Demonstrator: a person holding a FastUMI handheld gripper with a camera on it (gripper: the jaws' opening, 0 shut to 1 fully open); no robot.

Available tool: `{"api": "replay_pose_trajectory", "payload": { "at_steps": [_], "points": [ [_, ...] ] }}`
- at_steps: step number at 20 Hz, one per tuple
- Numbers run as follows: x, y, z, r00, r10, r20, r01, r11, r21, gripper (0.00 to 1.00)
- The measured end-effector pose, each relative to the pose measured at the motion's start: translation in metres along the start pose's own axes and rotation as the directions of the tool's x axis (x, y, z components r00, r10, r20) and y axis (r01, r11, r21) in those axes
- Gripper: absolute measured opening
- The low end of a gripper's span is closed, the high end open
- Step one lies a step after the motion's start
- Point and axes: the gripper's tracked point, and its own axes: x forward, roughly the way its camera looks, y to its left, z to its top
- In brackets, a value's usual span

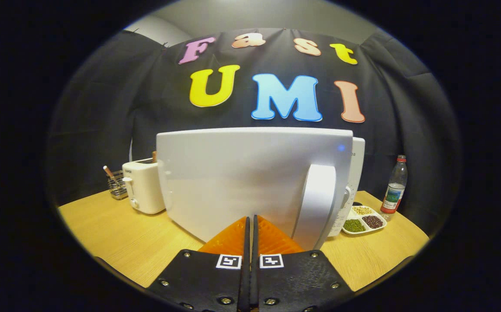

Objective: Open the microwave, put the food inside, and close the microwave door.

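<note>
- The utensil rack (pixel 117 185) stands at the far left of the wooden table (pixel 116 242), at about 10 o'clock from the gripper, with a wooden-handled tool leaning out of it.
- The toaster (pixel 143 186) sits just beside the rack, between it and the microwave, with something poking up from its slot.
- The microwave door (pixel 241 177) stands straight ahead at 12 o'clock, a broad white panel facing the camera; it hides most of the oven body behind it.
- The gripper (pixel 250 221) points level and straight forward at the lower middle of that door, its tips at or very near the panel; I cannot tell whether they touch.
- Its 2 fingers (pixel 233 238) lie pressed together with only a thin slit between them, and nothing is held there.
- The door handle (pixel 317 203) is a tall curved white bar at about 1 o'clock from the fingertips, just beside them and free of them.
- The microwave (pixel 356 173) body shows as a narrow white strip past the door's right edge, with a control knob low on it.
- The food tray (pixel 363 221) rests on the table at 2 o'clock, just beside the microwave's right corner; its 3 compartments hold green, dark and pale beans.
- The water bottle (pixel 395 186) stands upright just beyond the tray, red-capped and farthest right.
</note>
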Motion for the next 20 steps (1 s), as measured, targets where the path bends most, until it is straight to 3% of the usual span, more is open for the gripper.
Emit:
{"api": "replay_pose_trajectory", "payload": {
  "at_steps": [9, 13, 17, 20],
  "points": [
    [0.070, -0.029, 0.010, 0.990, -0.135, 0.047, 0.139, 0.986, -0.088, 0.01],
    [0.071, -0.028, 0.007, 0.993, -0.118, 0.029, 0.121, 0.987, -0.104, 0.03],
    [0.059, -0.018, -0.001, 0.997, -0.055, -0.050, 0.055, 0.998, 0.012, 0.04],
    [0.031, -0.022, 0.007, 0.998, -0.029, -0.053, 0.031, 0.999, 0.022, 0.03]
  ]
}}
